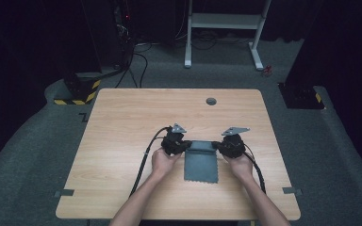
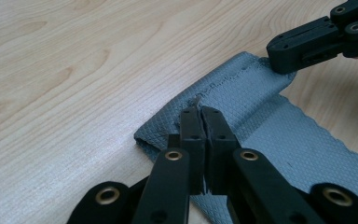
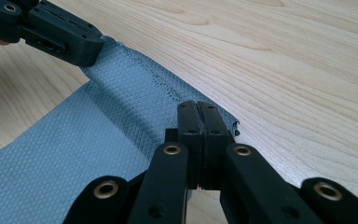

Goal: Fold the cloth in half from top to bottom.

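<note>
Overhead, a pale wood-grain desk (image 1: pixel 122 141) stands on grey carpet (image 1: pixel 28 155) in a dark room, with a round grommet (image 1: pixel 211 101) near its 12 o'clock edge and a white frame (image 1: pixel 224 21) behind it. A grey textured cloth (image 1: pixel 201 162) lies just toward 6 o'clock of the desk's centre. The left tongs (image 2: pixel 200 111) and right tongs (image 3: pixel 198 106) are each clamped on a far corner of the cloth, whose edge seems slightly lifted.
</note>
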### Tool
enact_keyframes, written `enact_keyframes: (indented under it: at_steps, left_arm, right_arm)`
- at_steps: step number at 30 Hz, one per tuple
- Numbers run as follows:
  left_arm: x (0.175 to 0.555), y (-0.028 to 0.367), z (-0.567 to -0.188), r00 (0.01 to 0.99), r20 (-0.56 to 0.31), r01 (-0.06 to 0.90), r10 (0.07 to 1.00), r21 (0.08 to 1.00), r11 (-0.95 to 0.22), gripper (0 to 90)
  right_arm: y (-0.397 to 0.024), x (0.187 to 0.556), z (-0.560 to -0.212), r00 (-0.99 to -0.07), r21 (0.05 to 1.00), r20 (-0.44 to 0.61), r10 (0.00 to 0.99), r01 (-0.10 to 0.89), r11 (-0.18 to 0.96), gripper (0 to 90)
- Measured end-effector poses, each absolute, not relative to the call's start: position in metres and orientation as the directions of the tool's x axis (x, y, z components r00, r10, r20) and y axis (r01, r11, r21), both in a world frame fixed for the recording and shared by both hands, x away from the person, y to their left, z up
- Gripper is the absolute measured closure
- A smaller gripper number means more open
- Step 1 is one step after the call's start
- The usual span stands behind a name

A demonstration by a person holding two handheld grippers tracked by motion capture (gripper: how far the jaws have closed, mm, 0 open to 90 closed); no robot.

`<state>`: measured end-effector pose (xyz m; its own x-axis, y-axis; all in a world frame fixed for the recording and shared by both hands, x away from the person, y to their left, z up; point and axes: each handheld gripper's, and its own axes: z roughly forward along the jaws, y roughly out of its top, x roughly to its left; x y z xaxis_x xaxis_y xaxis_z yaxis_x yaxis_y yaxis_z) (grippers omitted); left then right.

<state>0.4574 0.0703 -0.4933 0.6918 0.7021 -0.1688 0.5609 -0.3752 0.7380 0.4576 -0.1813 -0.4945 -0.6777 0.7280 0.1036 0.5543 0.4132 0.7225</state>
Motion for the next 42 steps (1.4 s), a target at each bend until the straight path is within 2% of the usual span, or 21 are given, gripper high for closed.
enact_keyframes:
  at_steps: [6,14,19,42]
  left_arm:
    - [0.452,0.073,-0.497,0.696,-0.205,0.568,0.689,0.743,-0.354,88.0]
    - [0.445,0.076,-0.497,0.705,-0.206,0.559,0.679,0.751,-0.352,88.0]
    - [0.439,0.076,-0.496,0.711,-0.183,0.539,0.679,0.762,-0.359,88.1]
    - [0.425,0.079,-0.49,0.73,-0.21,0.529,0.65,0.776,-0.344,88.1]
  right_arm:
    - [-0.183,0.453,-0.495,-0.683,0.73,0.108,0.722,0.548,0.409,89.6]
    - [-0.184,0.446,-0.496,-0.691,0.731,0.118,0.714,0.546,0.408,89.6]
    - [-0.179,0.44,-0.494,-0.711,0.73,0.038,0.702,0.499,0.466,89.6]
    - [-0.186,0.424,-0.491,-0.721,0.749,0.077,0.688,0.498,0.437,89.6]
